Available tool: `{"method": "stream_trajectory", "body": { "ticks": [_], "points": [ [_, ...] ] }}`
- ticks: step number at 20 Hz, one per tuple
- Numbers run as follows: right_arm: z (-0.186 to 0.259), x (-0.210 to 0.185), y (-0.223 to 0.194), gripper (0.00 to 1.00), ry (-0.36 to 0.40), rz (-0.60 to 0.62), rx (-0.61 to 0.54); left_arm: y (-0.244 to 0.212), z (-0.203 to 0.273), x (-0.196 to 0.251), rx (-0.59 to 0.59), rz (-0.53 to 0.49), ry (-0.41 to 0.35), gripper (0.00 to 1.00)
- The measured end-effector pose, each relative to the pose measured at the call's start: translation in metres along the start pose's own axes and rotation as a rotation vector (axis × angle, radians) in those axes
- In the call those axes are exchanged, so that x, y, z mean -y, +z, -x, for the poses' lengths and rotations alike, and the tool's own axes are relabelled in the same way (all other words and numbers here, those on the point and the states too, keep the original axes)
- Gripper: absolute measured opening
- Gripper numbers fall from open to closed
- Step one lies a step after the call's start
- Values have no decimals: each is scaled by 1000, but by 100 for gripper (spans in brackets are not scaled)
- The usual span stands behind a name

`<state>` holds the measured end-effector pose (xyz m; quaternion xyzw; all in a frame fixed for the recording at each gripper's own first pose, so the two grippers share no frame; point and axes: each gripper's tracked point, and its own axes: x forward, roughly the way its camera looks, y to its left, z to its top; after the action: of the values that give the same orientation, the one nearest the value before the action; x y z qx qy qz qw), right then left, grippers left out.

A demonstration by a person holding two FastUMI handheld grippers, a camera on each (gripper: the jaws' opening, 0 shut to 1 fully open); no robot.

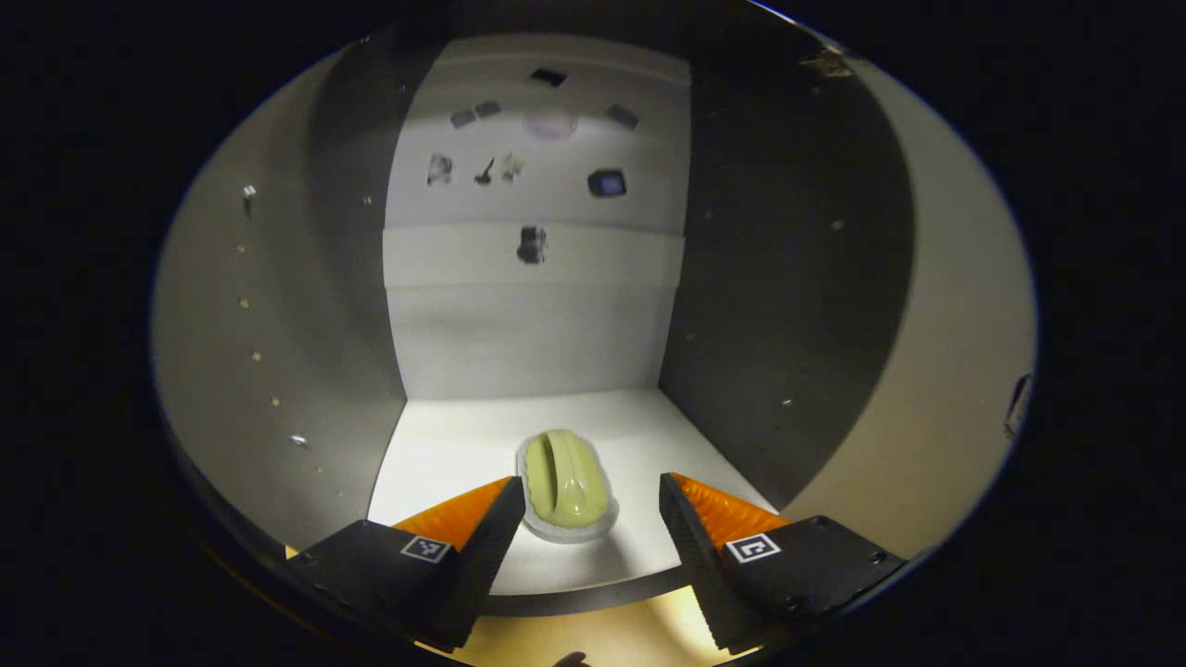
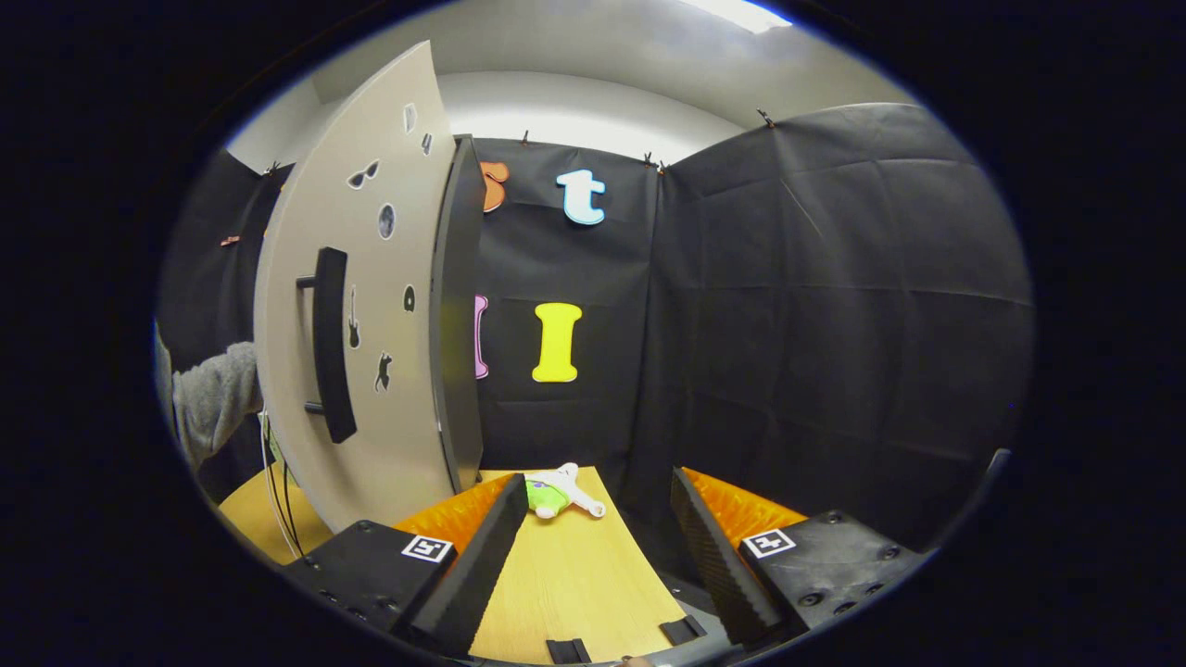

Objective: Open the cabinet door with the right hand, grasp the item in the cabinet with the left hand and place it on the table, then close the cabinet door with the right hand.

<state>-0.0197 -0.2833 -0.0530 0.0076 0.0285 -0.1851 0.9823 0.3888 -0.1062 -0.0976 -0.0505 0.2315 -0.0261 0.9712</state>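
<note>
Cabinet door open. Green item on cabinet shelf, at 12 o'clock of left gripper, fingers spread wide, empty. Advance straight, straddle evenly, then close. Right gripper open, empty, above table.

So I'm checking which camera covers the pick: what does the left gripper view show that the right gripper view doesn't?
Left gripper view: the cabinet interior, with a pale green item lying on the white shelf, just ahead of the open left tongs.

Right gripper view: the outside of the open cabinet door with its dark handle, a grey sleeve beside it, the wooden table and a small green and white toy lying on it, ahead of the open right tongs.

Shared: each view has its own open tongs holding nothing; both see part of the cabinet.
</note>
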Motion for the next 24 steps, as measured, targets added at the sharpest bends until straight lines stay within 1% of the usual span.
{"method": "stream_trajectory", "body": {
  "ticks": [1, 2, 5, 7, 8, 9, 10, 11, 12, 14, 16, 17, 18, 19, 21, 24],
  "points": [
    [-5, 5, -3, 97, -8, 0, -7, 0, -11, -2, -25, 5, 11, 91],
    [-9, 10, -6, 97, -14, 2, -14, 2, -18, -4, -39, 0, 22, 86],
    [-24, 17, -15, 97, -21, 4, -34, 9, -39, -12, -81, -37, 58, 82],
    [-31, 18, -19, 98, -17, -3, -42, 10, -51, -13, -114, -29, 68, 79],
    [-34, 19, -21, 98, -17, -9, -48, 10, -57, -15, -129, -24, 74, 74],
    [-37, 21, -24, 98, -20, -12, -54, 8, -62, -14, -149, -34, 67, 72],
    [-39, 24, -26, 94, -25, -12, -61, 1, -64, -11, -183, -44, 52, 67],
    [-41, 27, -27, 94, -31, -11, -63, -6, -65, -12, -214, -47, 69, 64],
    [-42, 28, -26, 98, -31, -13, -61, -6, -66, -17, -218, -58, 96, 52],
    [-43, 25, -23, 98, -20, -22, -57, -5, -68, -18, -216, -65, 111, 27],
    [-43, 25, -23, 98, -10, -28, -54, -5, -64, -15, -216, -55, 107, 24],
    [-43, 24, -24, 98, -2, -31, -56, -4, -60, -13, -213, -43, 105, 24],
    [-43, 22, -23, 97, 8, -34, -57, -3, -55, -11, -203, -33, 101, 22],
    [-43, 19, -22, 97, 20, -37, -57, 1, -47, -10, -189, -18, 98, 22],
    [-42, 13, -21, 97, 45, -36, -52, 9, -24, -6, -151, 2, 84, 22],
    [-30, -3, -14, 97, 93, -32, -43, 11, 30, 0, -96, 1, 62, 22]
  ]
}}
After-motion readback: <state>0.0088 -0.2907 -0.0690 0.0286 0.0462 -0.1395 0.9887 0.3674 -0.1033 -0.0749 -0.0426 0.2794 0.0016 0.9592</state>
